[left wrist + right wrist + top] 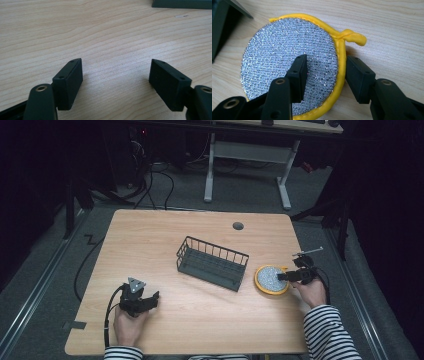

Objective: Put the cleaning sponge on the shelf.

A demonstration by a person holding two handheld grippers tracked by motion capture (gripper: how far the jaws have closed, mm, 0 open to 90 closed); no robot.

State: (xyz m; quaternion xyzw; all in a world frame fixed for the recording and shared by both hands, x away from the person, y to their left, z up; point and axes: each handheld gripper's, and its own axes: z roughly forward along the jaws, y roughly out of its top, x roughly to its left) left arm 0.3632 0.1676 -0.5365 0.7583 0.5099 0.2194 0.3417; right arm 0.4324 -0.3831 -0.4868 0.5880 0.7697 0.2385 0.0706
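A round scouring pad [271, 279] with a silver mesh face and a yellow rim lies flat on the wooden table, right of the wire basket. In the right gripper view the pad [287, 57] has a small yellow loop at its edge. My right gripper [282, 276] [327, 60] is low over the pad's right side and open. One jaw hangs over the silver face and the other stands just outside the yellow rim. My left gripper [152, 297] [116, 62] rests near the table's front left, open, with bare wood between its jaws.
A dark wire basket [212, 262] stands slanted in the middle of the table; its edge shows in the left gripper view [180, 3] and the right gripper view [222, 22]. A cable grommet [238, 226] sits near the far edge. Behind the table stands a white desk frame [247, 165].
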